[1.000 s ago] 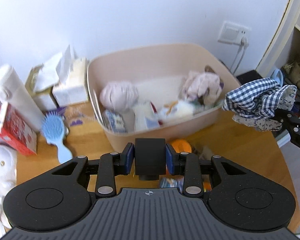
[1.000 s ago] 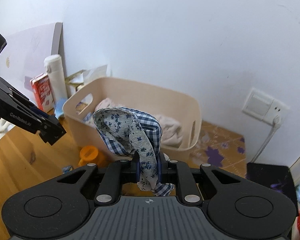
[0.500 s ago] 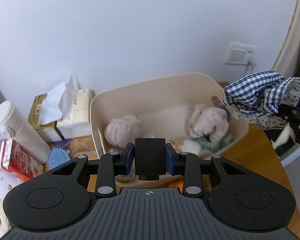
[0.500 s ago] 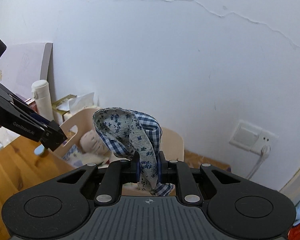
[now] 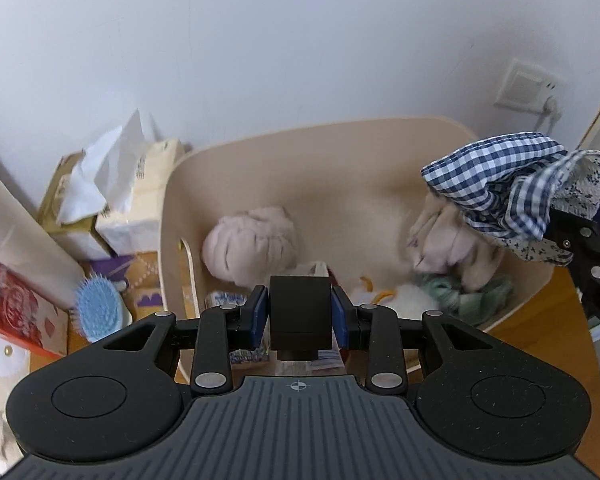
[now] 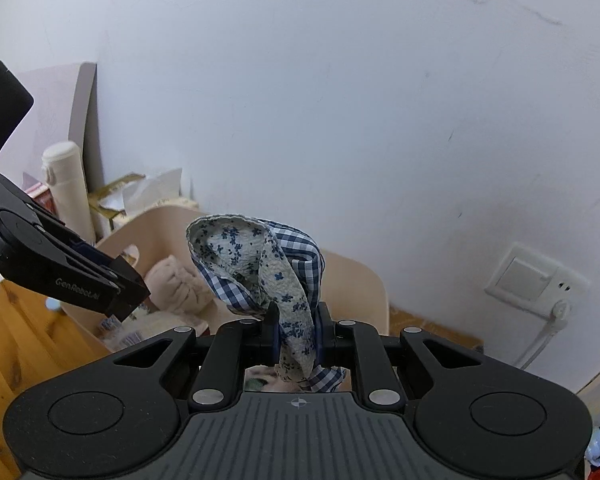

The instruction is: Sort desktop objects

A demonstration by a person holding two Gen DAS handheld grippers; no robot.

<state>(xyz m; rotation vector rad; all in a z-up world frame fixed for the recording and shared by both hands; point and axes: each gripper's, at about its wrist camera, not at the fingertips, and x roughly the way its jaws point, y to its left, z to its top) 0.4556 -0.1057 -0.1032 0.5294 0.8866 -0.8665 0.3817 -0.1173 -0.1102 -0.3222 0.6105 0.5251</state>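
My left gripper is shut on a small black box and hangs over the near part of the beige bin. My right gripper is shut on a blue checked and floral scrunchie, held above the bin's right side; the same scrunchie shows at the right of the left wrist view. In the bin lie a pink fabric bundle, a pink plush, a green scrunchie and small packets. In the right wrist view the left gripper comes in from the left.
Left of the bin stand tissue packs, a white bottle, a red carton and a blue hairbrush. The white wall with a socket rises just behind. Wooden tabletop shows at the right.
Both grippers have moved forward over the bin, each keeping its grip. The orange object and the table in front of the bin have dropped out of sight below the left gripper.
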